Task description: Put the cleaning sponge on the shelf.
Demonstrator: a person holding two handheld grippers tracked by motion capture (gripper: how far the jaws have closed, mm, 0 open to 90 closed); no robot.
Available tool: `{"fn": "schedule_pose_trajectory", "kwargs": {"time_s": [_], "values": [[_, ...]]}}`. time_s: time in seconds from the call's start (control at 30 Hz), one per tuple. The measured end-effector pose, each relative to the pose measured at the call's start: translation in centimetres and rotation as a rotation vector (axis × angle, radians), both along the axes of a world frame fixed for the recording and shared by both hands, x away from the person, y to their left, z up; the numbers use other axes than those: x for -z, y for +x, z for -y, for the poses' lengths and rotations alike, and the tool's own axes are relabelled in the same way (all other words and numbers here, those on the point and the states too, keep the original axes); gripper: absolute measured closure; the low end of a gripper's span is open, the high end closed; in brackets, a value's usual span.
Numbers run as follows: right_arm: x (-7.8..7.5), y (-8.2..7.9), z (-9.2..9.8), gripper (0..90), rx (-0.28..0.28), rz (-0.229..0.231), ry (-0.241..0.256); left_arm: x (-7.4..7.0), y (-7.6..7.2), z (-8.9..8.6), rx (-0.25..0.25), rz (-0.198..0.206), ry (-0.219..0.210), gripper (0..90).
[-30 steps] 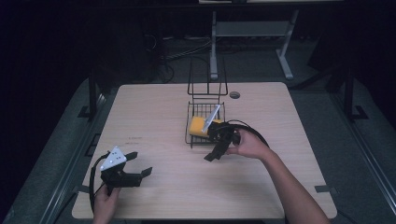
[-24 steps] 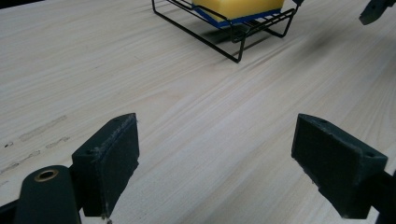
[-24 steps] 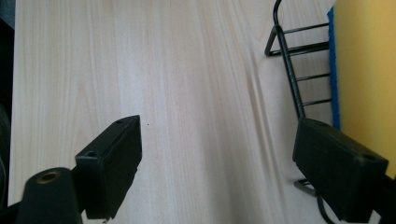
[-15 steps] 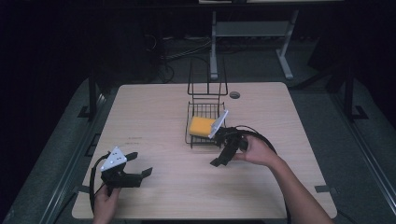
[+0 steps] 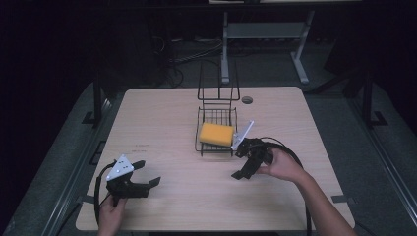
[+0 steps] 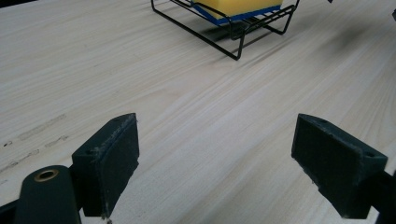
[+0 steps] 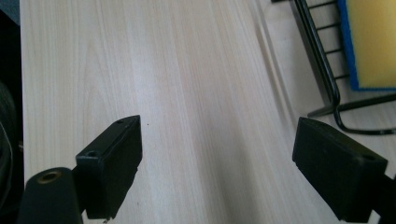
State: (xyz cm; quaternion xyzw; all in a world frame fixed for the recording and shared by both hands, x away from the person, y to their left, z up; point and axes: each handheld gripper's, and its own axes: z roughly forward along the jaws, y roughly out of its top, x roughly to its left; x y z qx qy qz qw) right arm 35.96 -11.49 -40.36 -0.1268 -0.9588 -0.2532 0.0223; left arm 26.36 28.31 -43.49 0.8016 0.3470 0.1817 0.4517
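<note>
Sponge (image 5: 216, 133): yellow with a blue underside, lying flat in the rack, free of both grippers; in the left gripper view (image 6: 240, 6) its blue edge shows just above the wires; in the right gripper view (image 7: 371, 42) it lies at the upper right

Rack (image 5: 215, 149): black wire, low tray with a tall back frame, standing mid-table; its front corner (image 7: 327, 100) is just beside the right gripper's jaw

Right gripper (image 5: 246, 167): just off the rack's front right corner, above the bare table, held in the person's hand (image 5: 280, 164); jaws spread wide with nothing between them

Left gripper (image 5: 142, 179): near the table's front left, well apart from the rack; jaws spread wide over bare wood, holding nothing

Table (image 5: 162, 118): pale wood, with a small round hole (image 5: 247, 100) behind the rack

Step in hand: by my reading the sponge is set in the rack and let go, and the right gripper stands clear of it, so the placing looks done

Next move: if the sponge is to rest there, the right hand need only draw off toward the table's near edge, minding the wire corner beside its jaw; if it is to come out, the spread jaws must go over the rim and close on the sponge's sides

Risk: a jaw catching the wire could drag the light rack
</note>
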Motion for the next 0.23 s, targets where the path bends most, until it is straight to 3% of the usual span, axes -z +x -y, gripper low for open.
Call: {"fn": "schedule_pose_trajectory", "kwargs": {"time_s": [0.23], "values": [[0.00,-1.01,1.13,15.7,0.022,0.020,0.002,0.00,-0.06,-0.04,0.001,0.002,-0.006,14.5]]}}
